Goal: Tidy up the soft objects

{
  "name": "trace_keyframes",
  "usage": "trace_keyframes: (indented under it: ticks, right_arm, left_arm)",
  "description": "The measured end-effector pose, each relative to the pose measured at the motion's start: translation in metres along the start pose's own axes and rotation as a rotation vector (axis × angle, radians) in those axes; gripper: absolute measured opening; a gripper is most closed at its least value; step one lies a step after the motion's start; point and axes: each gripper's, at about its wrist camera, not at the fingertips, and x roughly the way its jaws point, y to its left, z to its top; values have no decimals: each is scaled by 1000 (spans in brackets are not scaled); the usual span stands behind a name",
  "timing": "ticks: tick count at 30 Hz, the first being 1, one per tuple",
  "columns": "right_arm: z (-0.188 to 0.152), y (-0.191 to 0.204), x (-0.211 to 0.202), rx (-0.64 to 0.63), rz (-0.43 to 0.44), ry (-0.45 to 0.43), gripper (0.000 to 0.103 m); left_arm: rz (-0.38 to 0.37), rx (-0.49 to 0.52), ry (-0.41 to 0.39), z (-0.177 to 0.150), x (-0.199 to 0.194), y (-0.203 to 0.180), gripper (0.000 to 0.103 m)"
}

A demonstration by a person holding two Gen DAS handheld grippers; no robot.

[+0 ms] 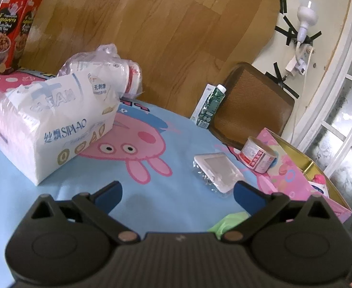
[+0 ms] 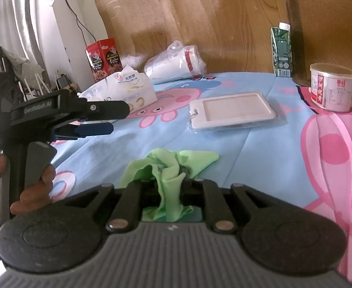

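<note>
A crumpled green cloth (image 2: pixel 166 168) lies on the blue cartoon tablecloth (image 2: pixel 260 158) at the near edge. One fold of it rises into my right gripper (image 2: pixel 168 187), whose narrow jaws pinch it. The fingertips are hidden behind the fabric. In the left wrist view a corner of the green cloth (image 1: pixel 225 220) peeks out under the right finger. My left gripper (image 1: pixel 178 192) hovers open over bare tablecloth with nothing between its blue pads. Seen from the right wrist, the left gripper (image 2: pixel 113 117) is held by a hand at the left. A soft tissue pack (image 1: pixel 53 124) sits to the left.
A bag of paper cups (image 1: pixel 104 72) lies behind the tissues, a red snack box (image 1: pixel 10 31) at the far left. A white card holder (image 2: pixel 233 112), a tin can (image 2: pixel 332 86) and a green carton (image 2: pixel 281 50) stand right of centre. An open pink box (image 1: pixel 303 168) sits at the right edge, a brown chair (image 1: pixel 255 105) behind.
</note>
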Motion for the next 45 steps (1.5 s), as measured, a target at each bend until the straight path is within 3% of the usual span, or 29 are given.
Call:
trace_keyframes:
  ticks: [2,4,6,21,24,30,35,38,43,45]
  right_arm:
    - [-3,4,-2,-18,-3,-8,26]
    - [-7,11,-5,-61,-24,-19,43]
    - [-9,18,-8,-107,-63,-32,53]
    - [-20,12,-25,-91,-64,-14,57]
    - [-22,14,-29,-106,-55,-6,61]
    - [-21,8,-37,-33,15,-4,82]
    - [-12,15,-25,-30,30,16,83]
    - [-15,26,-14,-124,-21,29,80]
    - [-18,32,-13,-208,-46,16,31]
    - [-19,32,-14,-216,-36,9,16]
  left_arm:
    - [7,0,4,0,1,0,102]
    - [14,4,7,0,1,-1,102]
    - [20,12,10,0,2,-1,102]
    - [26,13,10,0,2,-1,102]
    - [21,10,7,0,1,0,102]
    - [7,4,8,1,1,1,102]
    - [-3,-31,29,3,0,5,102]
    - [-27,-98,78,-1,-2,8,99]
    - [-127,-76,147,-16,-13,-19,99]
    - [-154,-51,202,-23,-8,-33,98]
